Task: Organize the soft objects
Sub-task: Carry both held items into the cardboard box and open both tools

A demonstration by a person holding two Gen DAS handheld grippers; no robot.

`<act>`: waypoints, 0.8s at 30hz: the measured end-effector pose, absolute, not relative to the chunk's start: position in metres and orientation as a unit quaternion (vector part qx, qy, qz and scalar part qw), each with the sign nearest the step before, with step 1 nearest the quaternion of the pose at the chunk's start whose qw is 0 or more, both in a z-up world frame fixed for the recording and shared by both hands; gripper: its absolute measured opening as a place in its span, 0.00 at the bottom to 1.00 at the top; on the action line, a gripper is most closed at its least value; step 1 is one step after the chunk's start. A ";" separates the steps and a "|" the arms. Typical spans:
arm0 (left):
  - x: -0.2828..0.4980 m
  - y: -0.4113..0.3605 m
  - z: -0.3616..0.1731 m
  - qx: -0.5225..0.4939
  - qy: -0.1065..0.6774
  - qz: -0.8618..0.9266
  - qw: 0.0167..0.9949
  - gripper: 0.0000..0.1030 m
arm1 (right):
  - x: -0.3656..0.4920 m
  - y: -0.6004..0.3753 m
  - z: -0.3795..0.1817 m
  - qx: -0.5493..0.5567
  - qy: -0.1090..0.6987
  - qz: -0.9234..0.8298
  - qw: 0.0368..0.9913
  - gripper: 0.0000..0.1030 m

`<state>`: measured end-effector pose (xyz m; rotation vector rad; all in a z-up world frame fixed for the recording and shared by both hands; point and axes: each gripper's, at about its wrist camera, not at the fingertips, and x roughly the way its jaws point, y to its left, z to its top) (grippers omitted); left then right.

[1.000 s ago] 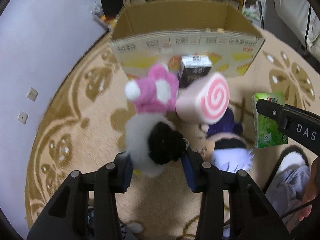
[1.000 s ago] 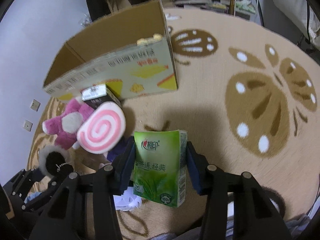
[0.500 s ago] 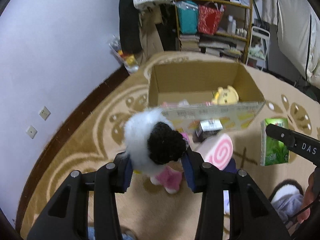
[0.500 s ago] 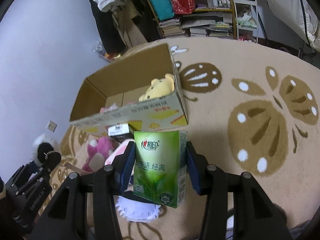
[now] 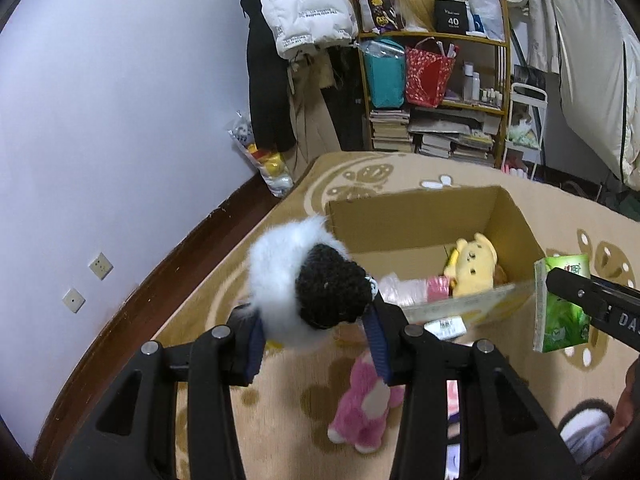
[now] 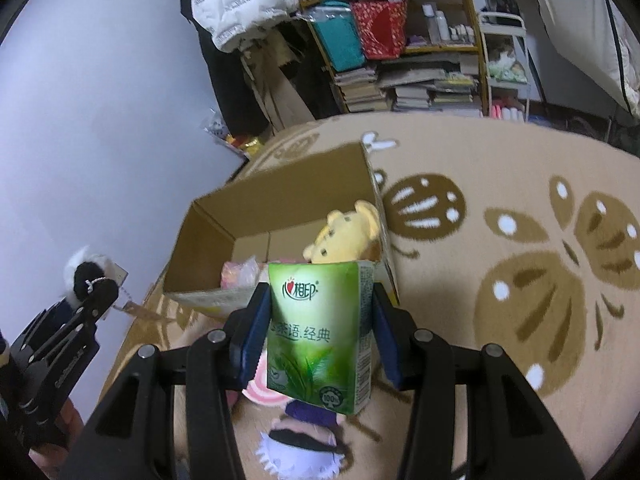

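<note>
My left gripper [image 5: 318, 336] is shut on a fluffy white-and-black plush toy [image 5: 304, 288], held in the air short of the open cardboard box [image 5: 416, 220]. My right gripper [image 6: 320, 332] is shut on a green tissue pack [image 6: 320, 332], also seen at the right of the left wrist view as the green pack [image 5: 560, 304]. Inside the box lie a yellow plush [image 5: 474, 264] and a pink packet [image 5: 404, 288]. On the rug below lie a pink plush [image 5: 364, 412], a pink swirl cushion [image 6: 262, 388] and a purple-and-white doll [image 6: 304, 440].
A patterned beige rug [image 6: 520, 240] covers the floor. A lilac wall [image 5: 100, 120] with sockets runs along the left. Behind the box stand a shelf [image 5: 436, 92] with bags, stacked books and hanging coats. A small dark box [image 5: 444, 326] sits against the carton's front.
Both grippers have risen and tilted up, each still holding its object. The box's inside and the room behind came into view; the floor toys dropped lower in the pictures.
</note>
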<state>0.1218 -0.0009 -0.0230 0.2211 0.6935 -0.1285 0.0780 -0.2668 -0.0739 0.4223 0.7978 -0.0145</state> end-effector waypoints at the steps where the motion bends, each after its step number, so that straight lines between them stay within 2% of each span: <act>1: 0.125 -0.001 -0.023 0.109 0.337 -0.060 0.933 0.40 | 0.081 -0.267 -0.072 0.202 0.381 -0.004 0.902 0.50; 7: 0.141 -0.008 -0.024 0.119 0.322 -0.061 0.937 0.40 | 0.094 -0.264 -0.069 0.199 0.348 0.019 0.916 0.50; 24: 0.186 -0.033 -0.031 0.118 0.311 -0.080 0.940 0.41 | 0.141 -0.252 -0.078 0.150 0.359 0.041 0.920 0.51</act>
